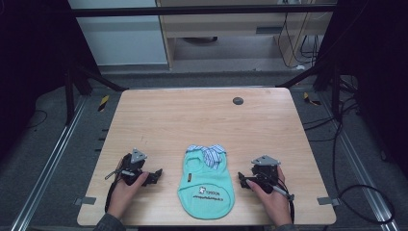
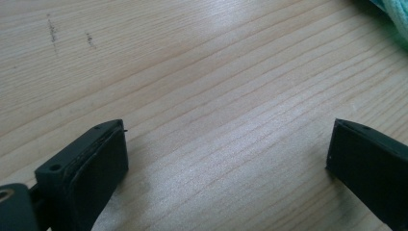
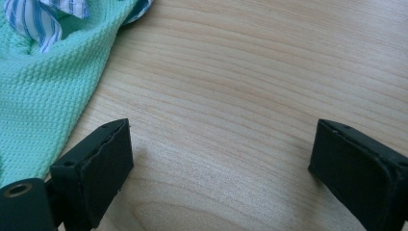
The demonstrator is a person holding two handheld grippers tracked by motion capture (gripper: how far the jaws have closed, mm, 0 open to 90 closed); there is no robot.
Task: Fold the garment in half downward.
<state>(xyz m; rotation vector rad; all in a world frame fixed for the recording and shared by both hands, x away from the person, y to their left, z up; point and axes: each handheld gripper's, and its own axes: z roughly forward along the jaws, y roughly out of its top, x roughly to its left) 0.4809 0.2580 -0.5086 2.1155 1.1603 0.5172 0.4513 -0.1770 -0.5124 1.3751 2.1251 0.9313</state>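
Observation:
A small mint-green knitted shirt (image 1: 206, 185) with a blue striped collar (image 1: 208, 153) lies flat near the front middle of the wooden table (image 1: 192, 120). My left gripper (image 1: 155, 176) rests on the table to the left of the shirt, held in a hand. Its jaws stand wide apart over bare wood (image 2: 226, 159), and a corner of the shirt (image 2: 392, 12) lies farther off. My right gripper (image 1: 242, 181) rests to the right of the shirt, also open (image 3: 221, 163). The shirt's edge (image 3: 43, 86) and its collar (image 3: 33, 17) lie just beyond the left jaw, apart from it.
A dark round grommet (image 1: 237, 100) sits in the table's far right part. Grey brackets (image 1: 85, 200) (image 1: 325, 200) mark the front corners. Black frame bars and cables surround the table, and bare wood stretches behind the shirt.

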